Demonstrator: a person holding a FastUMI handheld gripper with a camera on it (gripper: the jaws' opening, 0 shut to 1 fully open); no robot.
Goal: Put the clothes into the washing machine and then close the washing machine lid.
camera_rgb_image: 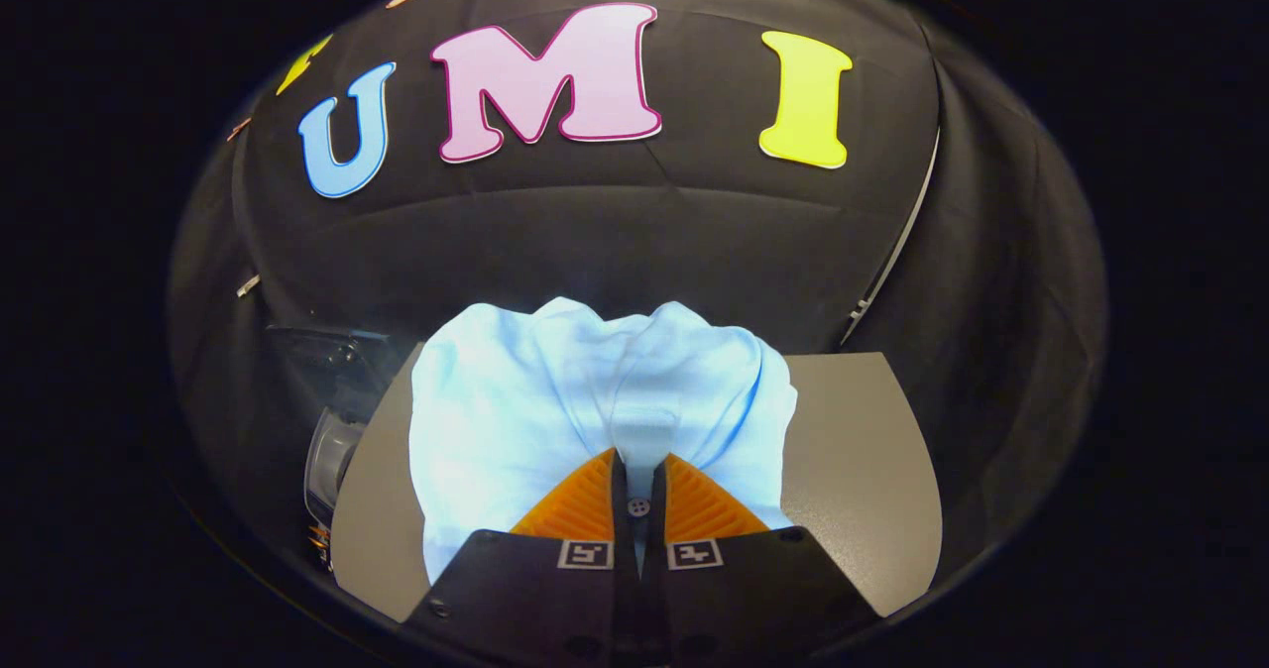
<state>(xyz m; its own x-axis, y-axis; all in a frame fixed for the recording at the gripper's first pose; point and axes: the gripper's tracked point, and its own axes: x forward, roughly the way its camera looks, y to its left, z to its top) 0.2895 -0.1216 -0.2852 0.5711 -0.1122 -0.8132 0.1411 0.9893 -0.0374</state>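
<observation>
1. Clothes (pixel 555 400): one pale blue-white garment, bunched and creased, sits just ahead of the gripper (pixel 639 460) and bulges above the fingers toward the booth's black cloth wall (pixel 634 242).
2. Gripper state: the two fingers (pixel 580 504) stand almost together, with a narrow fold of the garment pinched between their tips, so both press on the cloth. A small button (pixel 639 506) on that fold shows in the slit between them.
3. Beneath the garment lies a flat grey table (pixel 853 450); its bare surface shows on both sides of the cloth. Whether the lower hem of the garment rests on the surface or hangs clear of it cannot be told, since the fingers and the gripper body cover that part.
4. Container: beside the table's left edge stands a dark, partly see-through washing machine (pixel 332 400), with a rounded clear part lower down. It is dim, warped by the lens and cut off by the table edge; its inside and the position of its lid cannot be made out.
5. The garment lies apart from that machine, over the table.
</observation>
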